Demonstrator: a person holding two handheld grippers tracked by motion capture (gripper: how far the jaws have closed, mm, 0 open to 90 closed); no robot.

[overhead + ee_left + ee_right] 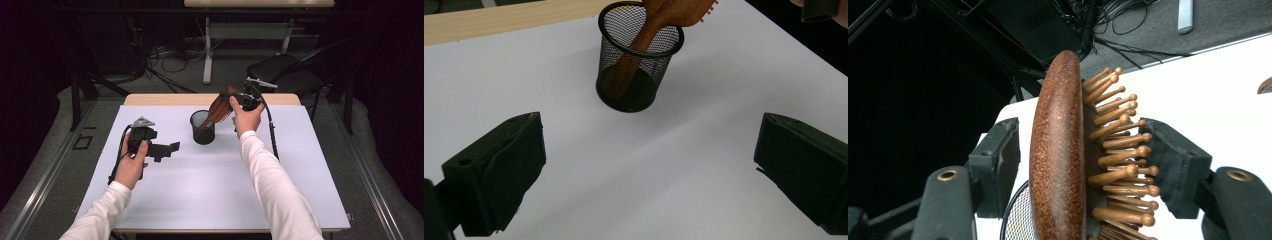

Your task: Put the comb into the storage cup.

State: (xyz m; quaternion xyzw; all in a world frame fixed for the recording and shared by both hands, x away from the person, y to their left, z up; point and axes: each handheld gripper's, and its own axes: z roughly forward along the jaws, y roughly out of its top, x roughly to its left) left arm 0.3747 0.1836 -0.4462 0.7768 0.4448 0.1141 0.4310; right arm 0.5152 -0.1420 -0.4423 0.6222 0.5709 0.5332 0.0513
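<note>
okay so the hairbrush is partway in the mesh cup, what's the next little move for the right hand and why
Probably open the right tongs and let go. The wooden hairbrush already has its handle down inside the black mesh cup, reaching near the bottom and leaning on the rim, while the jaws grip only the bristle head. The left tongs sit open, apart from the cup, so nothing steadies it; release gently.
</note>
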